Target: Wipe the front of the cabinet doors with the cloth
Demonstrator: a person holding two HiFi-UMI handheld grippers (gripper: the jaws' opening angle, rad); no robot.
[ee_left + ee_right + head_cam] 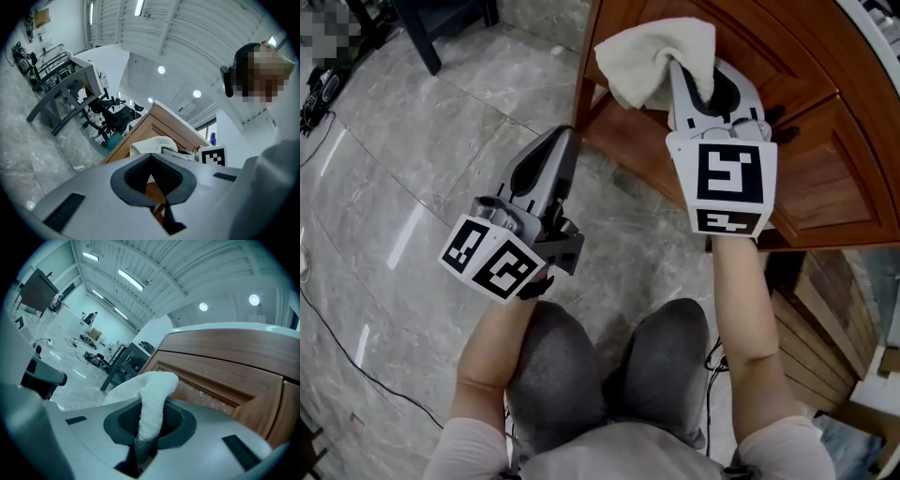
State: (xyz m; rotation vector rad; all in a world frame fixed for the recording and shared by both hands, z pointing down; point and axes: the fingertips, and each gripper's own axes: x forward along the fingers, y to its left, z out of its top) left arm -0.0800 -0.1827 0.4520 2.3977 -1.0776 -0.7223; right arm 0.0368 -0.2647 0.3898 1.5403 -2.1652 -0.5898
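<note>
The main risk is the grip on the cloth (649, 54). Only 1 narrow fold is pinched, and most of the towelling is bunched loose ahead of the jaws, toward the upper left of the head view. Dragged across the raised frame of the cabinet door (825, 173), that loose bulk could catch and pull free. It could also roll aside, letting the hard jaw tips scrape the wood. The cloth also sits near the door's left edge, so a stroke toward the left of the frame would probably run off the panel onto nothing.

The right claw (692, 77), upper centre of the head view, is clamped tight on the cloth. In its own view the white strip runs up between the 2 pads and flops over in front of the wooden panel. I cannot tell whether the cloth is pressing on the door or sitting just off it.

The left claw (562, 145), centre left, hangs over the stone floor (412, 178) with its jaws together and nothing between them.
</note>
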